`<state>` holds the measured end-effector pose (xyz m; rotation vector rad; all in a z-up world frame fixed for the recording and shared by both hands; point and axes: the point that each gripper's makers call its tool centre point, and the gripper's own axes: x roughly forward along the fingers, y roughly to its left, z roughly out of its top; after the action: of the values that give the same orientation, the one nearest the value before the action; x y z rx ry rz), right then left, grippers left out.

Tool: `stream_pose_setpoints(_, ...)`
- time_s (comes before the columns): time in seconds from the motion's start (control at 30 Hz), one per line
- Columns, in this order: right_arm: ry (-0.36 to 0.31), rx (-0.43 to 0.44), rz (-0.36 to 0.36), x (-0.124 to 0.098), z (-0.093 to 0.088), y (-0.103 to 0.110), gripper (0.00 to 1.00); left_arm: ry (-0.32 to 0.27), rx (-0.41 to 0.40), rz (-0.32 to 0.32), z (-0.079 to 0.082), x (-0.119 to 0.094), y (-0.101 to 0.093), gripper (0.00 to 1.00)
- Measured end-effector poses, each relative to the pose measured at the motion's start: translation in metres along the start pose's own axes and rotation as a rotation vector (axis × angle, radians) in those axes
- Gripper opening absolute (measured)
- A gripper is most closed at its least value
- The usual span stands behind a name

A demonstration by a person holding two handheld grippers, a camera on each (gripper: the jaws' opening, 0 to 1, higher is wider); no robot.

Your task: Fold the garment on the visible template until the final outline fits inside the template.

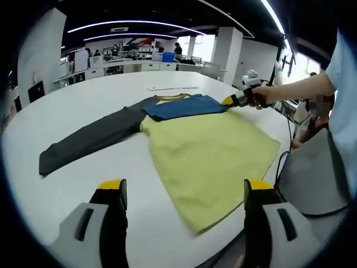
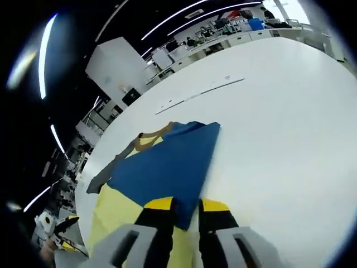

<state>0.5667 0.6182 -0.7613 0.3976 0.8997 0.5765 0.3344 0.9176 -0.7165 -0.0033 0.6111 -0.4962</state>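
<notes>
While the garment (image 1: pixel 209 162) lies flat on the smooth white table (image 1: pixel 67 114), its soft yellow body spreads just ahead of the left gripper (image 1: pixel 184 192), whose yellow-tipped jaws stand wide apart over bare tabletop. One dark grey sleeve (image 1: pixel 89 140) stretches away to that claw's left. A blue sleeve (image 2: pixel 167 164) is folded across the chest, its end pinched between the right gripper (image 2: pixel 187 211) jaws, which close on the cloth at the garment's far side.

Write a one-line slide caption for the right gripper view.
Right gripper pinches the blue sleeve, folding it over the yellow shirt on a white table.
</notes>
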Motion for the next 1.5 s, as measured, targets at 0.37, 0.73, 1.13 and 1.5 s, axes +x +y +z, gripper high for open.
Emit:
stream_pose_setpoints(0.37, -0.009, -0.103, -0.071, -0.002, 0.003, -0.009, 0.0, 0.009, -0.004, 0.002, -0.003, 0.0, 0.0, 0.83)
stream_pose_setpoints(0.73, -0.047, -0.093, -0.13, -0.008, 0.013, -0.027, 0.0, 0.011, -0.014, 0.007, -0.005, -0.002, 0.002, 0.83)
stream_pose_setpoints(1.13, -0.058, -0.121, -0.106, -0.01, 0.013, -0.023, 0.0, 0.012, -0.011, 0.009, -0.003, -0.003, 0.002, 0.84)
stream_pose_setpoints(1.5, -0.117, -0.286, -0.023, -0.025, 0.018, -0.007, 0.46, -0.003, -0.031, 0.0, 0.0, -0.002, 0.002, 0.84)
